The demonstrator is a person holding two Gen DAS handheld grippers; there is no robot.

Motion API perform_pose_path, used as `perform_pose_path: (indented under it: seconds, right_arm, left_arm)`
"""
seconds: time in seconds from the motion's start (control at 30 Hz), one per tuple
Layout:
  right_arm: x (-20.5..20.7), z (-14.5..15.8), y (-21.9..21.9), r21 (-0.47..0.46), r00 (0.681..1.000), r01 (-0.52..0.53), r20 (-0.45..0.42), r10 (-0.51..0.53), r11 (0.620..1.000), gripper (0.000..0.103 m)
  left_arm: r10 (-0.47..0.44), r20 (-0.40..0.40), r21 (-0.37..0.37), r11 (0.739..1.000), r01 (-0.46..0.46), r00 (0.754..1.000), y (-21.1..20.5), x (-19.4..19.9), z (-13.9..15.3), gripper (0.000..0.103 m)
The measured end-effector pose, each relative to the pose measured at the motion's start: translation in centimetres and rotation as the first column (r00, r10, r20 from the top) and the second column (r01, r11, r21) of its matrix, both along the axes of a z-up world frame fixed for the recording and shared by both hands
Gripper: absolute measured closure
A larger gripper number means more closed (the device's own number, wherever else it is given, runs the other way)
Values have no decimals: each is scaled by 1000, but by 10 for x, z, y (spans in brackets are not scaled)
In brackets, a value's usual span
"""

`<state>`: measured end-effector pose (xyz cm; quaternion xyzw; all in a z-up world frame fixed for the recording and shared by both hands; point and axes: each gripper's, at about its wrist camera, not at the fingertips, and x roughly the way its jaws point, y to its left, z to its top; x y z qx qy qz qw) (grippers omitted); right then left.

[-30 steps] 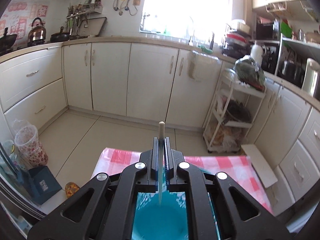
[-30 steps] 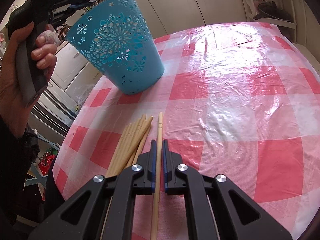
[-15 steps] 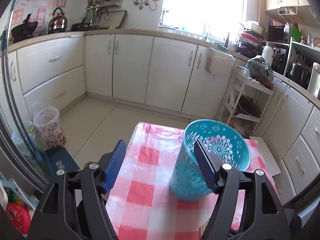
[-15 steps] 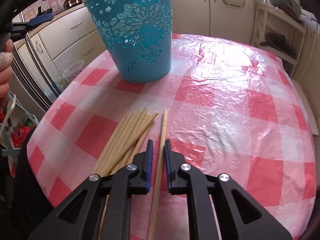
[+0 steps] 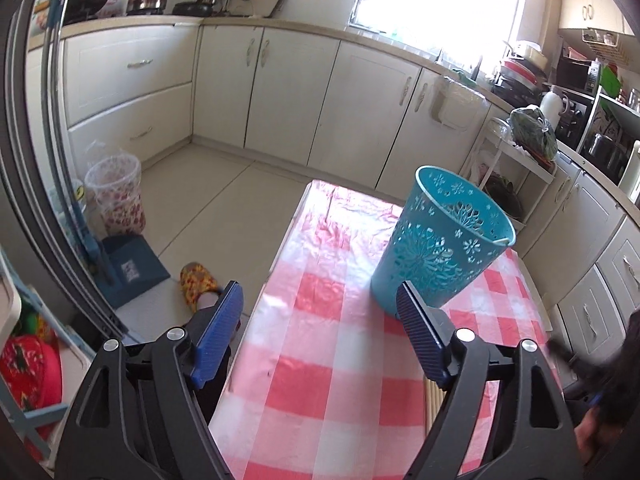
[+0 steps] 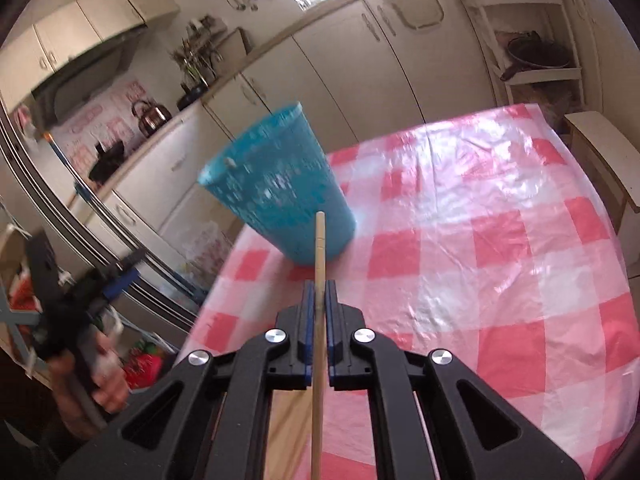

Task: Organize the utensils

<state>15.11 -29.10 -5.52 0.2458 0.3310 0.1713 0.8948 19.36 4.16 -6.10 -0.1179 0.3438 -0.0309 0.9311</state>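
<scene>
A blue perforated basket (image 5: pixel 444 248) stands upright on the red-and-white checked table (image 5: pixel 320 392); one chopstick tip (image 5: pixel 500 242) leans on its inner rim. My left gripper (image 5: pixel 320 320) hangs back over the table's near left edge, its jaws opening with nothing between them. A bundle of wooden chopsticks (image 5: pixel 434 396) peeks out under its right finger. In the right wrist view my right gripper (image 6: pixel 319 292) is shut on a single chopstick (image 6: pixel 320 240), held above the cloth and pointing at the blurred basket (image 6: pixel 276 184). The left gripper (image 6: pixel 128 270) shows at the left, in a hand.
A pale wooden stool (image 6: pixel 600 152) sits off the table's far right corner. On the floor to the left are a patterned slipper (image 5: pixel 196 280), a blue dustpan (image 5: pixel 128 268) and a flowered bin (image 5: pixel 120 196). A white rack (image 5: pixel 516 160) and cabinets line the walls.
The left gripper let go of its chopstick over the basket, opened wide and drew back toward the table's near edge. The right gripper, shut on one chopstick, lifted it off the cloth.
</scene>
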Motion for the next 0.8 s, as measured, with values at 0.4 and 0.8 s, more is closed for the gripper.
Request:
perform_pose_path:
  seconds: [0.4, 0.8]
  right_arm:
    - [119, 109, 44, 120, 914, 165, 354, -197, 979, 97]
    - [149, 49, 73, -109, 922, 239, 336, -191, 965, 95]
  left_arm:
    - [-7, 10, -43, 999, 8, 1000, -1, -13, 7, 25]
    - [5, 22, -64, 998, -3, 1000, 3, -16, 8, 24]
